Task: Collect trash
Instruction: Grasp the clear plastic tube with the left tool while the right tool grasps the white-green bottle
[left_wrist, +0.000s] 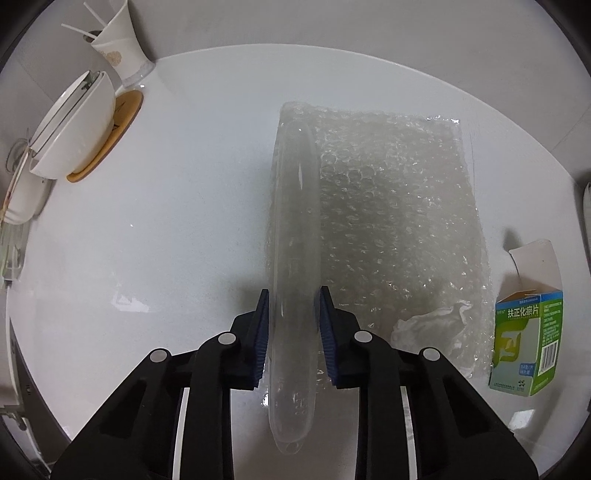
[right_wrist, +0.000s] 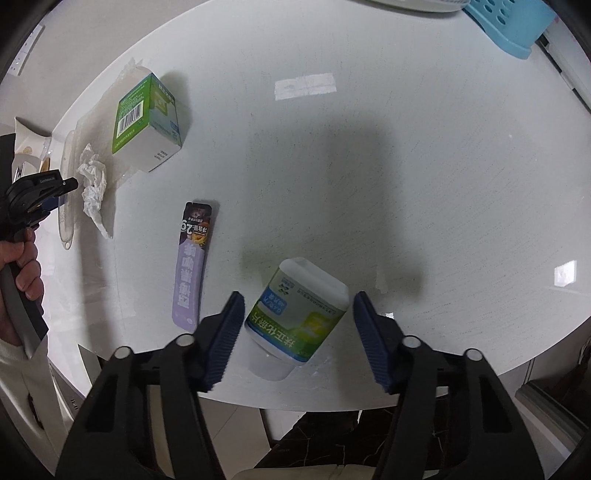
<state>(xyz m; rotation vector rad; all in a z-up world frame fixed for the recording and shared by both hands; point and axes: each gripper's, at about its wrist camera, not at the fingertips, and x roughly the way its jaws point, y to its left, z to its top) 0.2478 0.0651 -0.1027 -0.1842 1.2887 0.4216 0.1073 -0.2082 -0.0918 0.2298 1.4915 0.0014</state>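
A: Nearest the left wrist camera is the left tool (left_wrist: 291, 328), and a long clear air pillow (left_wrist: 293, 258) runs up the middle of the frame right between its blue pads.

B: Clamped?

A: The pads sit against both sides of it, so the tool is closed on the pillow. The pillow lies along the left edge of a bubble wrap sheet (left_wrist: 399, 214) on the white desk (left_wrist: 177, 229).

B: What else is around?

A: A crumpled tissue (left_wrist: 428, 321) on the wrap at lower right, an open green box (left_wrist: 528, 339) at the right edge, and bowls (left_wrist: 70, 125) and a cup (left_wrist: 118, 44) at upper left, well apart.

B: And the right side?

A: The right tool (right_wrist: 299, 328) is at bottom centre, pads apart. A white pill bottle (right_wrist: 299, 314) lies tilted on its side between them; the left pad is just beside it, the right pad clear of it. No grip.

B: Anything close by?

A: A purple sachet (right_wrist: 192, 266) just left of the tool, and a blue basket (right_wrist: 509, 26) at upper right. A hand (right_wrist: 22, 258) holds the left tool at the left edge.
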